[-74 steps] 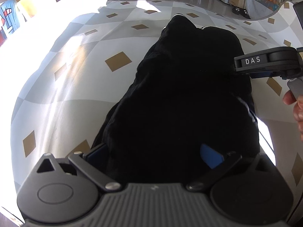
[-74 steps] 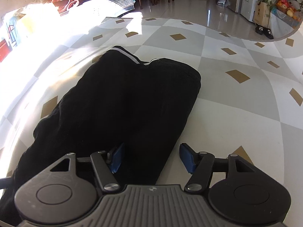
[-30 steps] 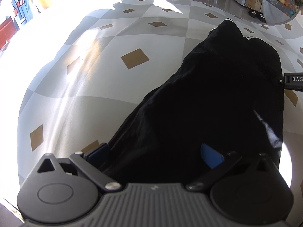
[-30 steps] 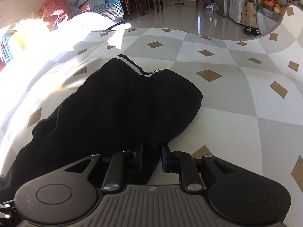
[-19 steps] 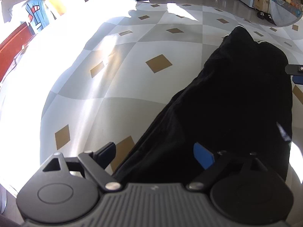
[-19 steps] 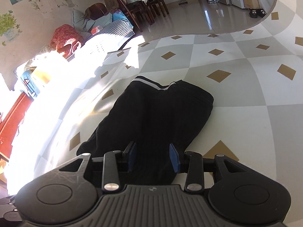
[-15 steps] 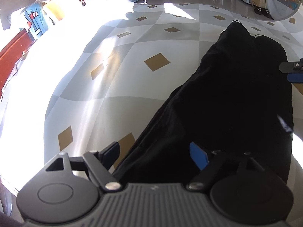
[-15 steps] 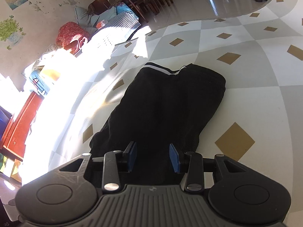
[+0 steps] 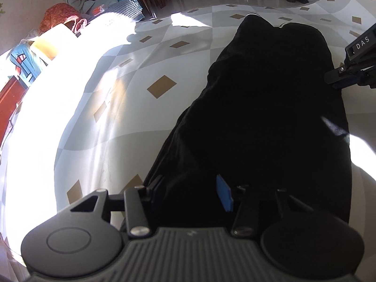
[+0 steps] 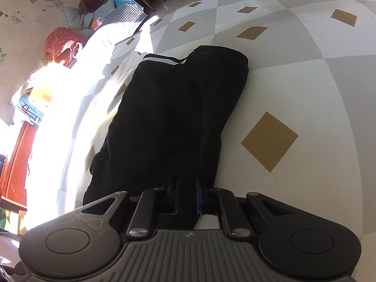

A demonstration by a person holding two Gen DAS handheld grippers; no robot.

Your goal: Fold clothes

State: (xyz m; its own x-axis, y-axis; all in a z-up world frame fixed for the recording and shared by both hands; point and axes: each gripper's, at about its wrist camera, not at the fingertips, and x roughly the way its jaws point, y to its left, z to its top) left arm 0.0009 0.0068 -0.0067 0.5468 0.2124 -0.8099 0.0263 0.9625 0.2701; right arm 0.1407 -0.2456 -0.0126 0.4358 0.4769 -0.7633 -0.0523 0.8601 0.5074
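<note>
Right hand-held gripper (image 10: 186,196) is pinching the near edge of the black garment (image 10: 178,108), jaws nearly together on cloth; left hand-held gripper (image 9: 191,193) is straddling its near end, jaws apart. Garment is lying lengthwise on the checked surface (image 10: 305,82). Judgement: lifting both corners level should be keeping the fold square. Dark fabric is hiding layers and any left-pad contact

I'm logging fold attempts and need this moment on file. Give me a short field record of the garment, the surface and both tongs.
garment: black trousers, white stripe at the far end
surface: tablecloth with grey and white checks and tan diamonds
left tongs: partly closed around the near edge of the cloth
right tongs: clamped on the near edge of the cloth
background: chairs, red bag
</note>
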